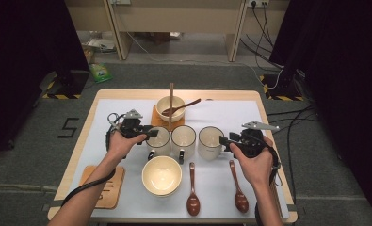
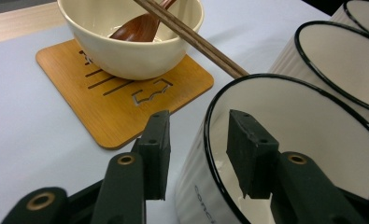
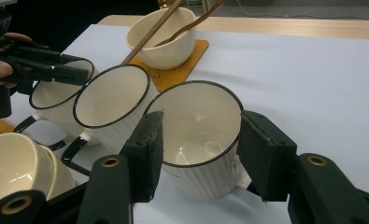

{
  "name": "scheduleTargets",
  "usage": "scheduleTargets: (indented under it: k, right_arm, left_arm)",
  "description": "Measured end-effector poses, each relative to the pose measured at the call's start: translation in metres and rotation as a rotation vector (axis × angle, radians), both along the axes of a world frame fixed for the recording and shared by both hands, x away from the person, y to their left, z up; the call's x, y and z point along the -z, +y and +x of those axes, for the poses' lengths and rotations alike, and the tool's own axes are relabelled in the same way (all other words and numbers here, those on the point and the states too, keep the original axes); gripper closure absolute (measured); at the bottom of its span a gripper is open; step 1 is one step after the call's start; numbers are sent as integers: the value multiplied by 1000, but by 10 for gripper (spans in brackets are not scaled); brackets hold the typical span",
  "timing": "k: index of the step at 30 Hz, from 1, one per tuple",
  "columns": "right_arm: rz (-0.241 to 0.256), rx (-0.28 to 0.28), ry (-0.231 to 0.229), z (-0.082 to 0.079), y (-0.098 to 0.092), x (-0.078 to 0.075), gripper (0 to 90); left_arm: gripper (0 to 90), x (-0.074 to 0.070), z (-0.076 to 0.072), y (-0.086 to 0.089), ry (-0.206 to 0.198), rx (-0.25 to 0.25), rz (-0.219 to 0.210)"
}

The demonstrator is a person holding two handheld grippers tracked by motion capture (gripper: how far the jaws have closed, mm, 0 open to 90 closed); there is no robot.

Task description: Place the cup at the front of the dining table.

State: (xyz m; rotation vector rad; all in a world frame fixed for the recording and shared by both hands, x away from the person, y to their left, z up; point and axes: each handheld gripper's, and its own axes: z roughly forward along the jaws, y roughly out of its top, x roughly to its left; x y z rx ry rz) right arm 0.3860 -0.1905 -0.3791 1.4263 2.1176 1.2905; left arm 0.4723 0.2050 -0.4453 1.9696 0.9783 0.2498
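Upright, left mug [image 1: 158,141], handle [image 1: 151,154] toward person.

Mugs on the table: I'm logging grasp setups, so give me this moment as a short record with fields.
mugs: three in a row, left mug, middle mug, right mug
left gripper: open, jaws straddle left mug's rim, one inside, one outside
right gripper: open, jaws either side of right mug
far bowl: on coaster, holds spoon and chopsticks
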Motion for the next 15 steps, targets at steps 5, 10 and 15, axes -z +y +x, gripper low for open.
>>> scheduleTargets:
  k: [5,10,15]
  right_arm:
    - [2,1,4,0,0,1,503]
    - [4,2,2,0,-2,0,503]
    - [5,3,4,1,-2,1,502]
  left_arm:
    - [640,2,1,-4,6,9,15]
    - [677,3,1,-6,11,15,18]
    - [712,3,1,-6,12,24,26]
